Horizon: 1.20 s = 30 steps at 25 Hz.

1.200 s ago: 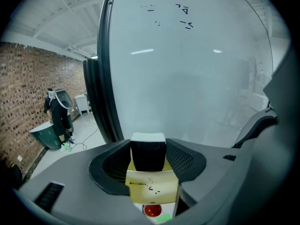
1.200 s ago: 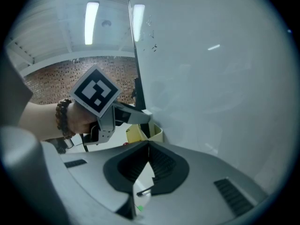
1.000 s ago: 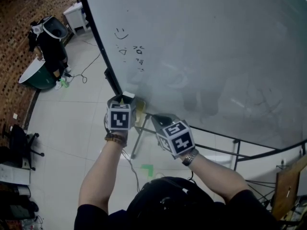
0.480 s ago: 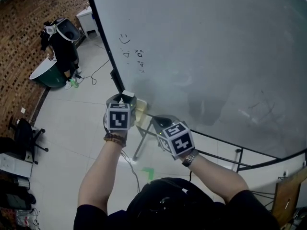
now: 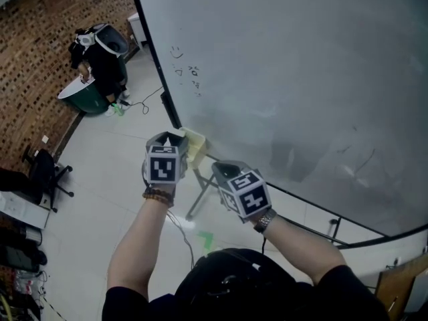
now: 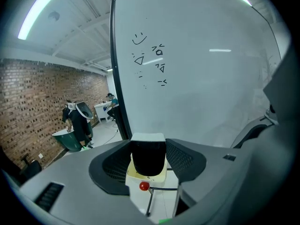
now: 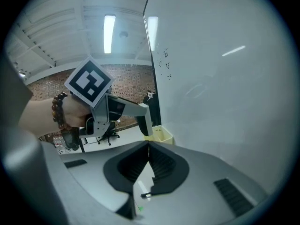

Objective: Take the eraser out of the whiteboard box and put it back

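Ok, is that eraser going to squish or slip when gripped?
The eraser is probably light: the left gripper holds it by the sides alone. Its dark felt-like body likely gives slightly and resists slipping. Blocky, so it shouldn't roll.

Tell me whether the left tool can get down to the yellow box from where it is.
Probably yes. The left tool, shut on the eraser, hangs just above the yellow box, with nothing between them; the right tool is off to the side, shut.
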### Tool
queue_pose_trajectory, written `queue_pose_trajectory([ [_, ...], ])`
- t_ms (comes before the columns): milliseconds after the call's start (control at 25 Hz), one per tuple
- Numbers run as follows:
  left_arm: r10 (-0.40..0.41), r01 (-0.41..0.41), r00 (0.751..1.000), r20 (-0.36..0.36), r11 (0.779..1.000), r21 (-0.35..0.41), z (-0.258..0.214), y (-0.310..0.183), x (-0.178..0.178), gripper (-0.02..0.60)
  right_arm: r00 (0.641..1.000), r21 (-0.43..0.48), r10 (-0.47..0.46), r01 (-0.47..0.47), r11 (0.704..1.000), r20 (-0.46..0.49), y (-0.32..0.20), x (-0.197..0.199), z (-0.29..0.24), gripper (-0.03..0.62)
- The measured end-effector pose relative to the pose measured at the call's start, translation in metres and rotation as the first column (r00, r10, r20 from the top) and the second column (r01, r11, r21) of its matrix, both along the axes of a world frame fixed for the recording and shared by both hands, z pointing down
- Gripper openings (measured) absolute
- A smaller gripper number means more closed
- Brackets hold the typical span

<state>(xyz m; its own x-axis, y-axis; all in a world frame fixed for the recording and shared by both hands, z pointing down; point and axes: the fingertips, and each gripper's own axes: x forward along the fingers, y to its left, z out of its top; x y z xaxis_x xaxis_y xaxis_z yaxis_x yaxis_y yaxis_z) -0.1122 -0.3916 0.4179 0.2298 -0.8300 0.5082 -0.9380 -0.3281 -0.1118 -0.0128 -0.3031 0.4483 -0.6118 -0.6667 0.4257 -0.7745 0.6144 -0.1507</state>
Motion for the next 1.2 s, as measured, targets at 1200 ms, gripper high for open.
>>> queue_pose_trajectory([
  [1200,-0.210,0.210,0.978,0.000,0.977,-0.024,0.029,0.152,-0.016,0.231,0.981,0.017,-0.193,0.193,0.981,0.003,0.108,-0.001,0.009,0.026],
])
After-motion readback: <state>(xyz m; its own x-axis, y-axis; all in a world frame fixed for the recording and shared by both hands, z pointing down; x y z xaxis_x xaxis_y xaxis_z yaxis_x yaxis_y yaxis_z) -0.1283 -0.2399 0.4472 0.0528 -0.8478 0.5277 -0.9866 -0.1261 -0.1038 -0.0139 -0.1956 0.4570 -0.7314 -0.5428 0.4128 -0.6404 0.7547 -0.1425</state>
